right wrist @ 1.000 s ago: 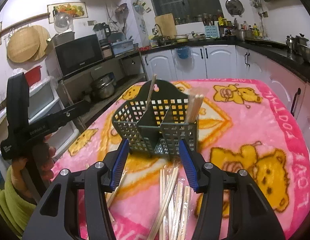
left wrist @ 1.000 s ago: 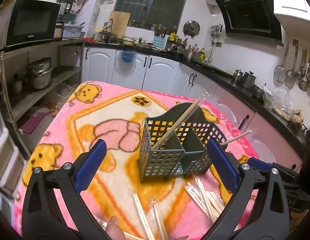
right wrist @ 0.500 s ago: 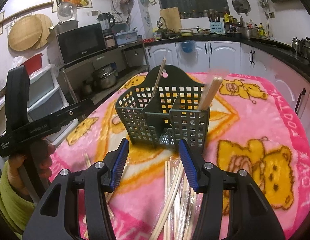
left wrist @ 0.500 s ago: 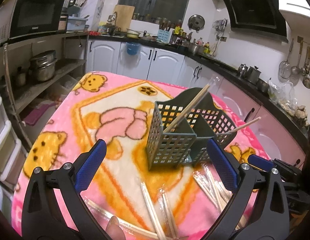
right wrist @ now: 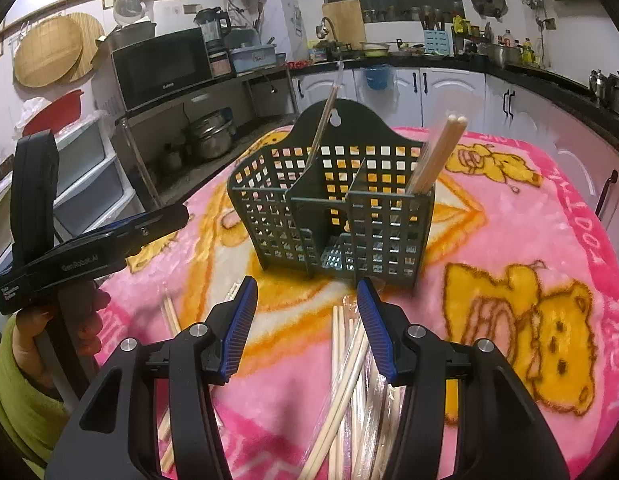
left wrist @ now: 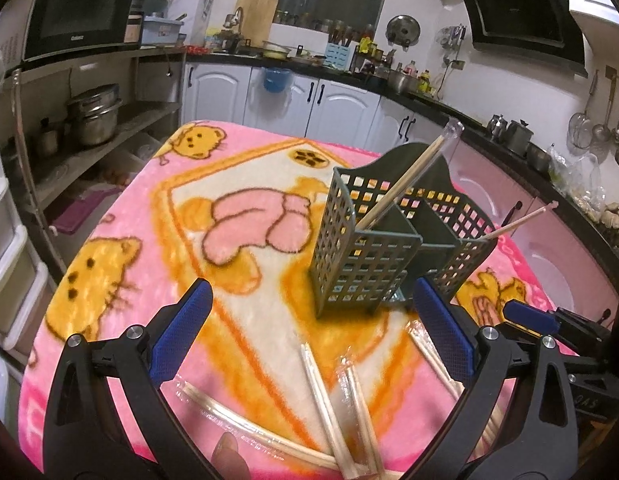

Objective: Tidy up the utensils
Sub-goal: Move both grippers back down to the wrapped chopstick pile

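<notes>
A compartmented utensil caddy (right wrist: 329,208) stands on the blanket (right wrist: 509,216). In the right wrist view one chopstick pair (right wrist: 439,156) leans in its right compartment and another wrapped pair (right wrist: 325,120) in its left. Loose chopsticks (right wrist: 349,368) lie on the blanket before the caddy, more (left wrist: 333,404) nearer the left gripper (left wrist: 309,328).

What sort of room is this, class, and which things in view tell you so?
Most likely a home kitchen: a range hood on the wall, a microwave on a shelf, ladles hanging up, and white cabinets under a cluttered dark counter.
</notes>
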Motion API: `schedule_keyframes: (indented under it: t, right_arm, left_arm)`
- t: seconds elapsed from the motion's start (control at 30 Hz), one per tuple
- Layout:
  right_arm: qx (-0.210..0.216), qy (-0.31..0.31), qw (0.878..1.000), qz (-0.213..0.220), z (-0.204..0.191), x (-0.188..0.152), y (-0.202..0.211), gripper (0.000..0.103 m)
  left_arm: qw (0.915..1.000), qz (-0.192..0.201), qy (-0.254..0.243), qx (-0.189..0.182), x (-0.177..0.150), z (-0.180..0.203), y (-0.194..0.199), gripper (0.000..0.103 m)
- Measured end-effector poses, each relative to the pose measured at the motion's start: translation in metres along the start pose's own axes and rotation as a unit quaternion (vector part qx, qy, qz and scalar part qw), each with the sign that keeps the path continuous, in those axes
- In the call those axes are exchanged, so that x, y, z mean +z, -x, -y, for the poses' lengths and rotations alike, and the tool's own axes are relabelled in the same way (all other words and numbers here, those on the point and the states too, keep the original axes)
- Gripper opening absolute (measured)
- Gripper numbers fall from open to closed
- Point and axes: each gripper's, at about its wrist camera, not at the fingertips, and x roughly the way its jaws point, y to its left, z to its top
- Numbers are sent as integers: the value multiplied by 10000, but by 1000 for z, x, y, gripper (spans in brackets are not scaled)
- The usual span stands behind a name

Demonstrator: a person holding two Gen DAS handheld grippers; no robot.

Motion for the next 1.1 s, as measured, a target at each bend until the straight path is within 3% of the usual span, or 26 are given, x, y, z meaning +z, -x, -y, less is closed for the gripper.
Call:
schedule_keyframes:
  t: [0.43, 0.7, 1.1]
  right_arm:
    - [11, -54, 9995, -317, 7, -8, -18, 50]
    - [-172, -258, 9974, -644, 27, -7, -43, 50]
    - [-224, -415, 9947, -912, 45, -7, -72, 50]
  left_arm:
    - [9992, -388, 119, 26, -12, -11, -21, 91]
    - [9958, -818, 394, -122, -19, -22, -40, 64]
    - [9874, -1427, 567, -382, -33, -22, -68, 45]
